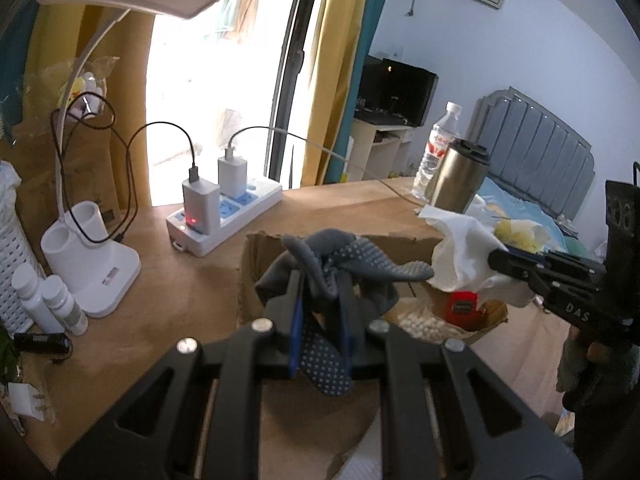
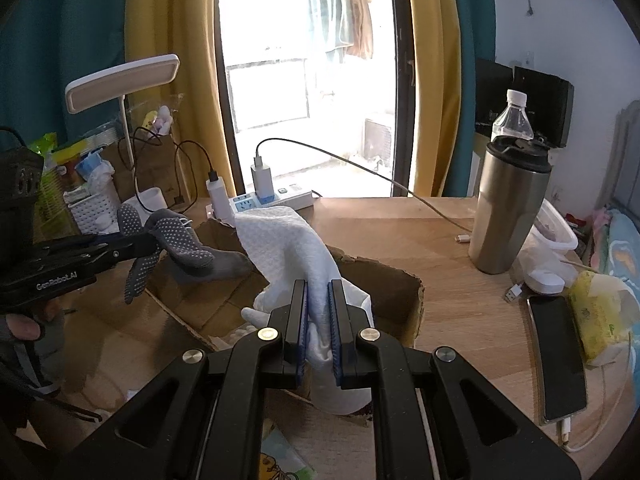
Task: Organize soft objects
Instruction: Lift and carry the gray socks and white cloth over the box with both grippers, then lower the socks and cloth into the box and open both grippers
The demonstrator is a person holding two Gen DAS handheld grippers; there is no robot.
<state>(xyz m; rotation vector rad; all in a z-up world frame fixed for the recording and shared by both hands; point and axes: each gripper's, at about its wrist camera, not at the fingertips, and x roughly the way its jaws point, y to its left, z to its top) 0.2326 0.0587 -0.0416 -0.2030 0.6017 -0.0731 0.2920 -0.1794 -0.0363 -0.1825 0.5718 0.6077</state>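
Left gripper [image 1: 320,296] is clamped on a grey dotted sock [image 1: 344,272], held over the near-left corner of the box [image 1: 256,256], centre of the left-wrist frame. Sock ends flop out both sides of the fingers; one tail hangs down toward bottom centre.

Right gripper [image 2: 319,312] is pinched shut on a white cloth [image 2: 288,240], centre of the right-wrist frame, above the box [image 2: 416,296]. The cloth drapes up and left from the fingers, with its lower end hanging past the near wall.

In the right-wrist view the sock [image 2: 176,248] sits mid-left, just beside the cloth, apart from it as far as can be seen.

Box rim is torn and uneven. Inside: white pellets [image 1: 420,322] and a red item [image 1: 462,306], lower right of the left-wrist frame.

Around the box:
- power strip [image 1: 224,216] close to its far-left corner
- steel tumbler [image 2: 508,208] and water bottle [image 2: 512,116] well apart, upper right
- phone [image 2: 556,356] near the table [image 2: 460,320] edge, lower right
- lamp base [image 1: 92,264] left, bare table between it and the box
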